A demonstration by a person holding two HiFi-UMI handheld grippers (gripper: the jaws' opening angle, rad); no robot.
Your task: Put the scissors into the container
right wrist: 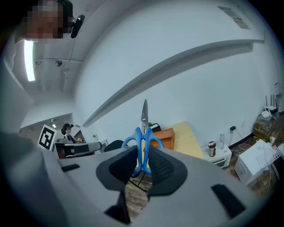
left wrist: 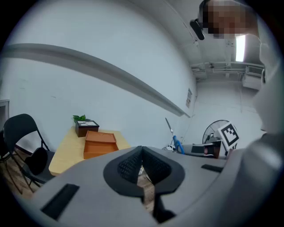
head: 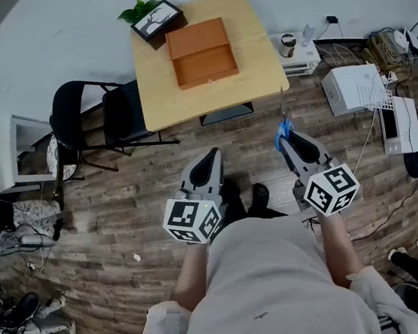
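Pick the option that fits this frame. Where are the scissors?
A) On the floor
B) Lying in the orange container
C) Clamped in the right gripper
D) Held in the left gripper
C: the right gripper view shows the blue-handled scissors pinched by the handles between the jaws of the right gripper, blades pointing away, while the left gripper is shut on nothing.

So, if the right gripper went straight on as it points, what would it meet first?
The scissors in the right gripper would probably touch the wooden table first, at its front edge right of the orange container; height is unclear.
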